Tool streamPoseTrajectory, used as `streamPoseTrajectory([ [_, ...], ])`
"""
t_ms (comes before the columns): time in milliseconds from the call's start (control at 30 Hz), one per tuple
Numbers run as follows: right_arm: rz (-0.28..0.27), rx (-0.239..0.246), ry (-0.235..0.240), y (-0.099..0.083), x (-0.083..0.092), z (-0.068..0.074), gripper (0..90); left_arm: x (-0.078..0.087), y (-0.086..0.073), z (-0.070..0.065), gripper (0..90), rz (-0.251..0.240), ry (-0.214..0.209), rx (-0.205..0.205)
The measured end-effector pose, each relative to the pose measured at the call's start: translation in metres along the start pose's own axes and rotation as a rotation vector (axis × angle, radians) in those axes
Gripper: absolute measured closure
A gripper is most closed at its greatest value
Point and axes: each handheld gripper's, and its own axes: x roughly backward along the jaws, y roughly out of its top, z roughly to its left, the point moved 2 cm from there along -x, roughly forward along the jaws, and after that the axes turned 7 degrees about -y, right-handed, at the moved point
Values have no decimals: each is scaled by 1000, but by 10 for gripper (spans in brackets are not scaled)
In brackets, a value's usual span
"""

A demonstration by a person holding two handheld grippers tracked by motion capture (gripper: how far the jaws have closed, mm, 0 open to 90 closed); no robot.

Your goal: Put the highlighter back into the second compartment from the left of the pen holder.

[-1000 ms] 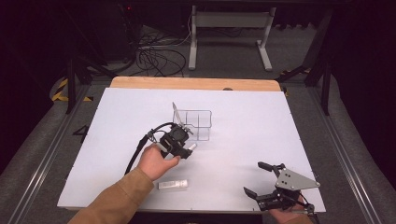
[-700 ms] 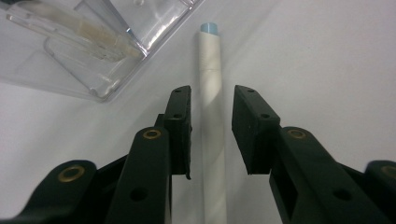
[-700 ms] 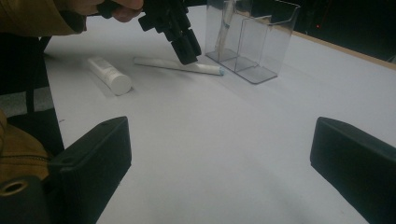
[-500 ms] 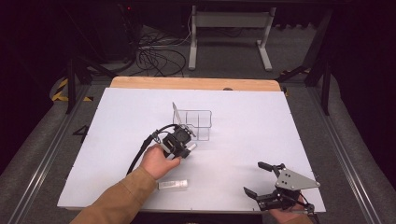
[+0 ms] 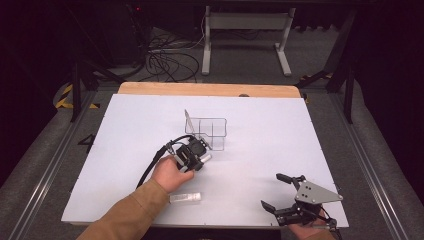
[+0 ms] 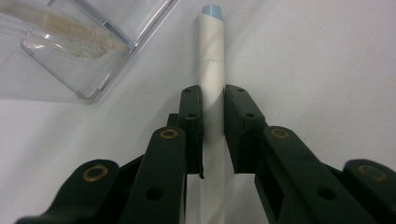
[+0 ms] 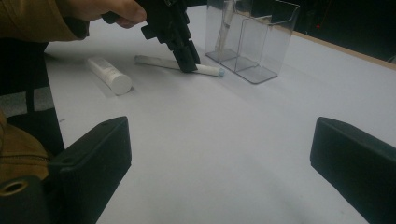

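The left gripper (image 5: 199, 156) sat just left of centre in the high view, tipped down onto the white table (image 5: 310, 135), and its jaws had just been closing with a thin white tube (image 6: 211, 70) between them. In the left gripper view the two black fingers (image 6: 192, 126) were clamped against either side of that tube, which ran straight up the middle of the frame to a pale blue cap at the top. The tube lay flat on the table, just beside the clear plastic organizer (image 5: 212, 131), whose corner filled the upper left of the left gripper view with another pale item lying inside one compartment.

From the right gripper view, the left gripper (image 7: 180, 39) came down from the upper left onto the tube (image 7: 208, 70), with the organizer (image 7: 252, 37) standing upright close behind it at top centre. A second, fatter white tube (image 7: 109, 74) rested on the table to the left, well apart from the organizer.

The right gripper (image 5: 284, 195) hovered at the lower right of the high view, fingers (image 7: 91, 163) spread wide and grasping nothing.
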Motion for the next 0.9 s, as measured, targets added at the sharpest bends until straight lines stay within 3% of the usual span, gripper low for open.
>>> streamPoseTrajectory([
  [400, 1, -1, 1, 0, 0, 0, 58, 8, -1, -3, 778, -24, -23, -12],
  [900, 5, 4, 2, 0, -1, 0, 58, 46, -2, -10, 778, -181, -35, -46],
])
